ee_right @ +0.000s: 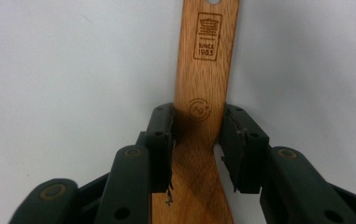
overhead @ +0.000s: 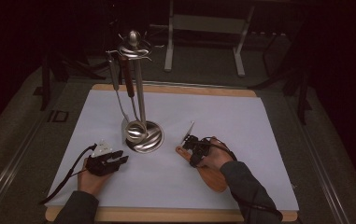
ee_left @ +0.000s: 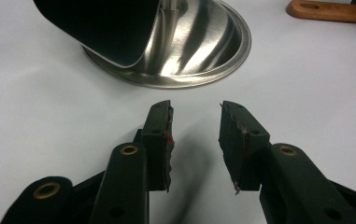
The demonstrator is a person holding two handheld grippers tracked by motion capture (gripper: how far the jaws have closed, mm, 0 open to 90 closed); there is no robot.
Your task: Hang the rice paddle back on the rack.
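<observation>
A wooden spatula (overhead: pixel 213 176) lies flat on the white mat, its handle pointing toward a steel utensil stand (overhead: pixel 147 137). My right gripper (overhead: pixel 193 158) is over the handle. In the right gripper view the jaws of that gripper (ee_right: pixel 199 114) stand open astride the spatula handle (ee_right: pixel 207 70), with the pads close against its edges. My left gripper (overhead: pixel 122 158) rests on the mat just left of the stand's base. It is open (ee_left: pixel 195 112) with nothing between the jaws, and the stand's round base (ee_left: pixel 199 46) is right ahead of it.
Two utensils (overhead: pixel 128 79) hang from the stand's top hooks, and a dark blade (ee_left: pixel 101 28) hangs low over the base. The white mat (overhead: pixel 241 116) covers a wooden board. Metal frame legs (overhead: pixel 239 56) stand beyond the table.
</observation>
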